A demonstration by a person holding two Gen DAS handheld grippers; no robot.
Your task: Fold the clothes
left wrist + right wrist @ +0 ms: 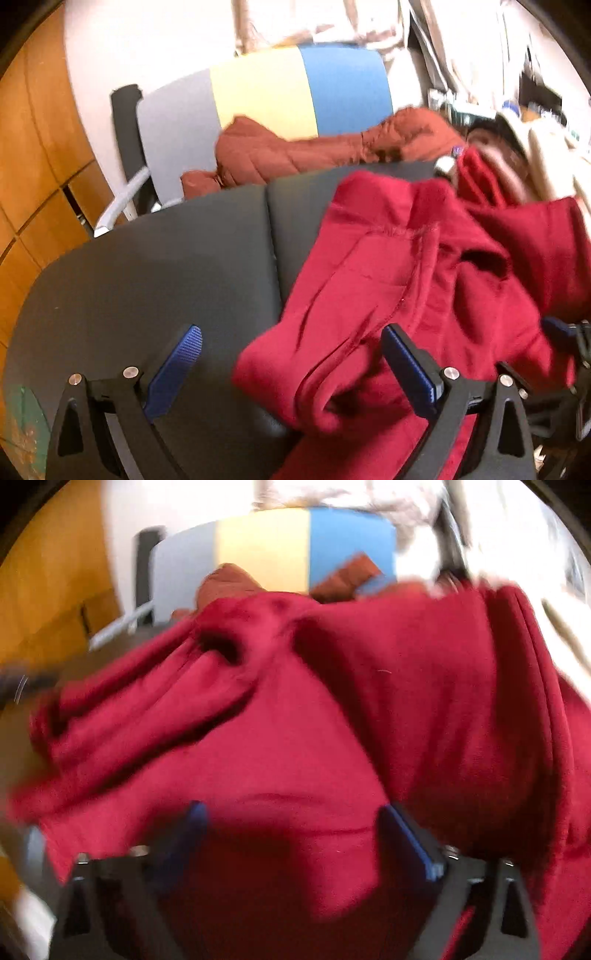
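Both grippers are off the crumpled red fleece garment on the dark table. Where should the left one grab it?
Probably the rolled end of the crumpled red fleece garment nearest the open left gripper. It bulges up off the dark grey table between the jaws, so push straight forward and close across the roll.

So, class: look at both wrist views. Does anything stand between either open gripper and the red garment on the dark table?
Nothing visible does. The left gripper has a bunched fold of the red garment directly between its spread fingers, and the right gripper looks straight onto the same cloth. The rust jacket lies beyond, out of the way.
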